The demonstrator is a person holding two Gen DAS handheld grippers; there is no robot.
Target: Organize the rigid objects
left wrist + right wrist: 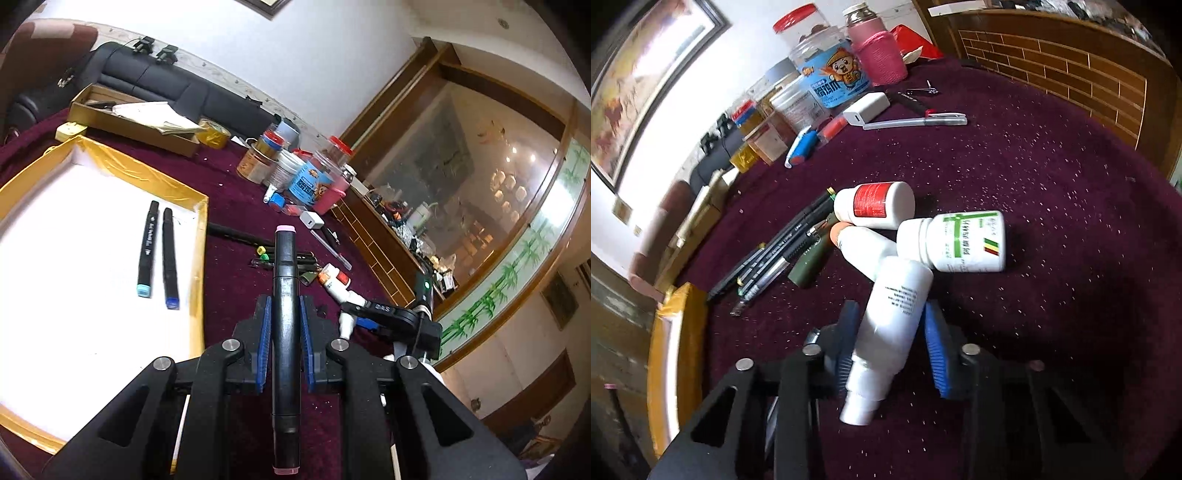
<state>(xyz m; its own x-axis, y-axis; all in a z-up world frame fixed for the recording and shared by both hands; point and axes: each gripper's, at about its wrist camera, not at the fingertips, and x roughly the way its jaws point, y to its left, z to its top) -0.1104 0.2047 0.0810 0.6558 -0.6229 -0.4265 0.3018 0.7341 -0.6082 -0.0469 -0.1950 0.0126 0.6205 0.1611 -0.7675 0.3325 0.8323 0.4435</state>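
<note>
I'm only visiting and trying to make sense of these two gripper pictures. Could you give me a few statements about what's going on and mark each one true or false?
1. The left gripper holds a black marker with pink ends. True.
2. Two markers lie in the yellow-edged tray. True: a light-blue-tipped marker and a dark-blue-tipped marker.
3. The right gripper has a pen between its pads. False: it has a white bottle there.
4. The red-labelled bottle stands upright. False: it lies on its side.
5. The tablecloth is green. False: it is dark purple-red.
</note>
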